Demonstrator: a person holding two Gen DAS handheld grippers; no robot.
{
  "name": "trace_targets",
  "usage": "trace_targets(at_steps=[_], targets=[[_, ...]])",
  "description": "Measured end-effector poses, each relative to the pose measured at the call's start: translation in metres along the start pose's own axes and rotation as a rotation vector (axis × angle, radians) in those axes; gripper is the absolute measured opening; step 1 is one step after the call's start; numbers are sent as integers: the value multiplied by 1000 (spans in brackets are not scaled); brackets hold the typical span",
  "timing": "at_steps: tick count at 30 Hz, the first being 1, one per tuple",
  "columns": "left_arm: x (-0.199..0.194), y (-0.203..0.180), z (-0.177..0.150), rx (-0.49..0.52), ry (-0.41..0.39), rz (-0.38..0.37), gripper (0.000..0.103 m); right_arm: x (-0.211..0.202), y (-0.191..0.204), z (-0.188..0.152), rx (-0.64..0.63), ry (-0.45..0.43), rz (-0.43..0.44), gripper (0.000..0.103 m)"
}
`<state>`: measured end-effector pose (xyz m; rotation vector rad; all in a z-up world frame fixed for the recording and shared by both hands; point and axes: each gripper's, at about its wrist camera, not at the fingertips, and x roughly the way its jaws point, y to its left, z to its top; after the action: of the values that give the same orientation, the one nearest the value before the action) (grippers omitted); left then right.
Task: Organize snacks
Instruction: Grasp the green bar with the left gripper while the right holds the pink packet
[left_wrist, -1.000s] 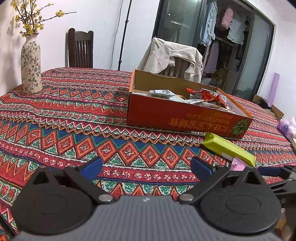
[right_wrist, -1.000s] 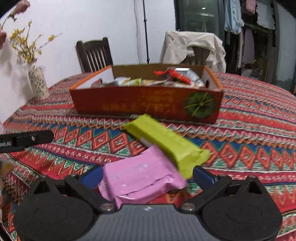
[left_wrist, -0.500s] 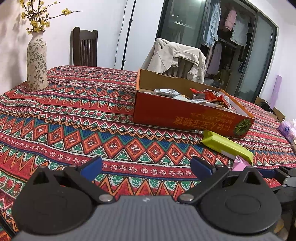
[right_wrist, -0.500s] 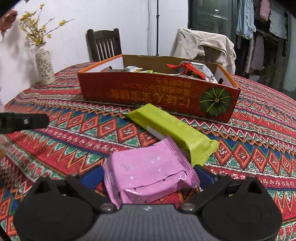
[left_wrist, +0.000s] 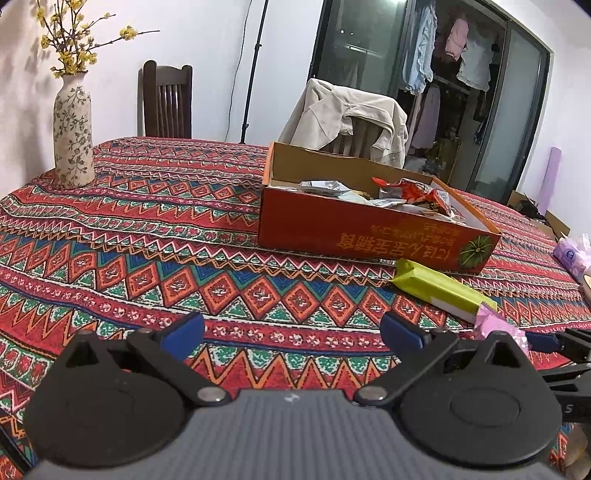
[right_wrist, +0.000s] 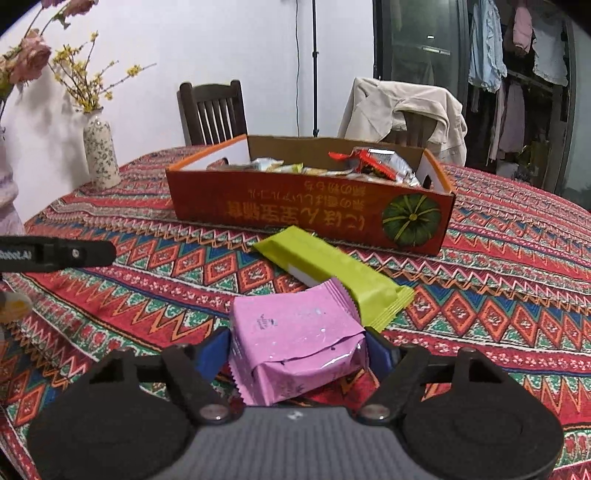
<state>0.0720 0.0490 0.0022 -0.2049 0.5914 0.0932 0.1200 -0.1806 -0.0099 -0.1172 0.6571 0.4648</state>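
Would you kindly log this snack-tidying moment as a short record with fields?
surface: patterned tablecloth
container: orange cardboard box, snacks already inside
loose snacks: green packet lying before the box; pink packet nearest the camera
right hand-held gripper: jaws closing, pink packet between the blue pads
left hand-held gripper: open, nothing between its pads
background: flower vase, chair with draped jacket

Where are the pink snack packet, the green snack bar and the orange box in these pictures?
pink snack packet (right_wrist: 295, 332), right wrist view, middle of its top face.
green snack bar (right_wrist: 325, 266), right wrist view, middle of the wrapper.
orange box (right_wrist: 295, 210), right wrist view, printed front wall.
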Motion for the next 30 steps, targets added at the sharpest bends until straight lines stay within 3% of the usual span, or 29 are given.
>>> trace_targets(at_steps=[14,30], targets=[[17,-55,15,45,14,-3,103,-27,-51,5,74,-107,-34,76],[72,-134,23,-3,123,71,103,-13,-130,14,156,-143,-127,76]])
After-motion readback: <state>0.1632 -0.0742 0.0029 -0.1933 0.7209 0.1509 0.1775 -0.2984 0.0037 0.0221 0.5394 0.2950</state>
